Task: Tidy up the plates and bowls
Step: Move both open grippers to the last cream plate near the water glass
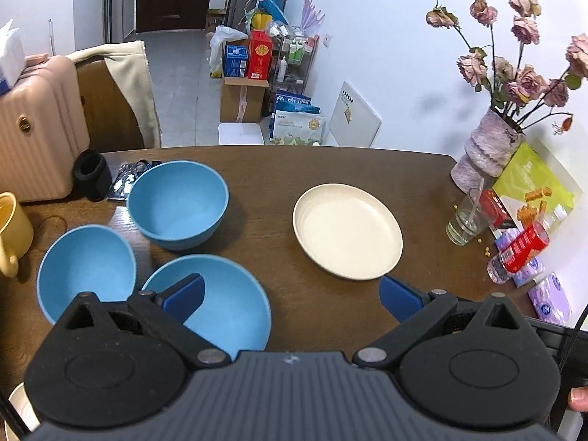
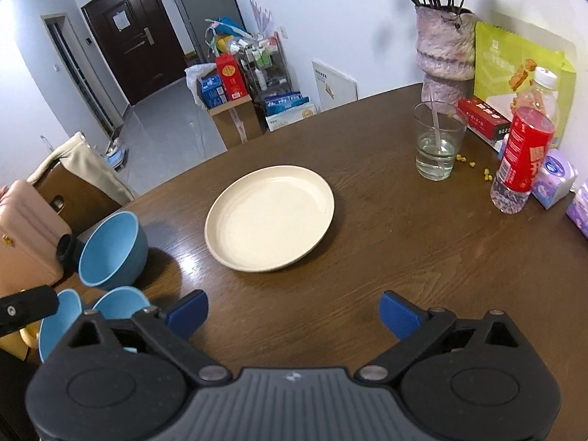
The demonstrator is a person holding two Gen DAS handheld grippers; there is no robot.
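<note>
Left tongs [image 1: 292, 294] and right tongs [image 2: 292, 312] wide open, empty, above table [image 2: 386, 242]. Plate [image 2: 270, 218] ahead; three bowls [image 1: 178, 204] left of plate, unstacked, likely awaiting nesting.

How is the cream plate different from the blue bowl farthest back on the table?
The cream plate is wide and shallow with a low rim; the far blue bowl is deep with steep walls. The plate is pale cream, the bowl light blue. The plate lies alone mid-table, while the bowl sits close to two other blue bowls. Both stand upright and empty on the brown table, and neither is held by a gripper.
</note>
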